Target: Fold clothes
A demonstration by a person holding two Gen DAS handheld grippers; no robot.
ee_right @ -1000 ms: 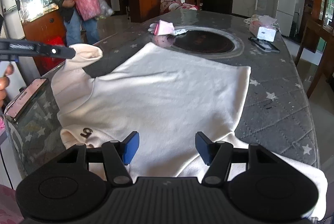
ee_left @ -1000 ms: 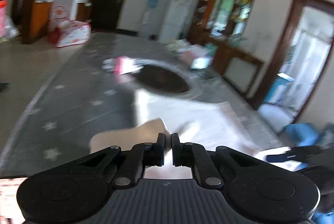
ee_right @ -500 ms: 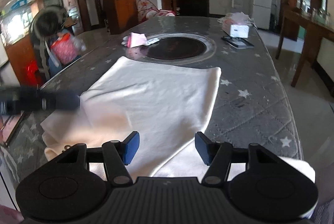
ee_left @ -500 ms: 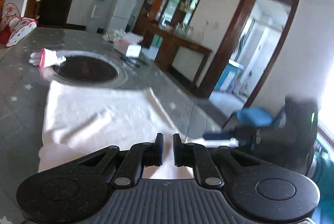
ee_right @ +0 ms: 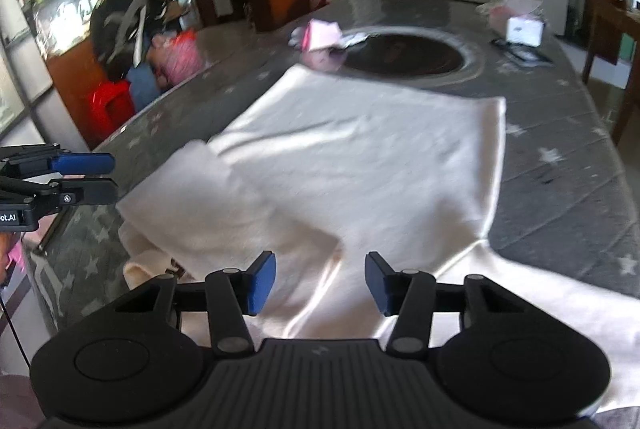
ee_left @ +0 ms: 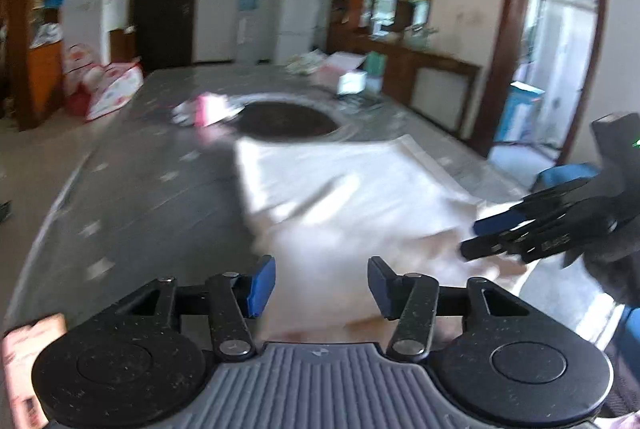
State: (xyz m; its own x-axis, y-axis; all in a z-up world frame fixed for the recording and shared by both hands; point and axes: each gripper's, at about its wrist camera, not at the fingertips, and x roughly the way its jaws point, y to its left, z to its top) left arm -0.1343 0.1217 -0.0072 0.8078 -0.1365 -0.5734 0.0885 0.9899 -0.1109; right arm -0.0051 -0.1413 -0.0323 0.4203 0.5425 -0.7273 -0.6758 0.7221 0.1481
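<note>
A cream long-sleeved top (ee_right: 360,157) lies flat on the grey starred table cover (ee_right: 560,169). One sleeve (ee_right: 224,213) is folded in over the body at its left side; the other sleeve (ee_right: 540,309) trails toward the near right edge. My left gripper (ee_left: 320,279) hovers over the top's (ee_left: 340,181) near left part. Its jaws are opening and no cloth is between the pads. It shows at the left edge of the right wrist view (ee_right: 110,177). My right gripper (ee_right: 320,281) is above the near hem, jaws closing, pads free of cloth; it also shows from the left (ee_left: 474,237).
Beyond the top there is a dark round inset (ee_right: 400,55) in the table, with a pink packet (ee_right: 320,33) beside it and a white tissue box (ee_right: 524,27) at the far right. A person (ee_right: 140,13) bends over left of the table. A pink phone (ee_left: 24,349) lies at the near left edge.
My left gripper, shut on the raised sleeve a second ago, has opened; the sleeve now lies folded across the body. The right jaws have narrowed a little.
</note>
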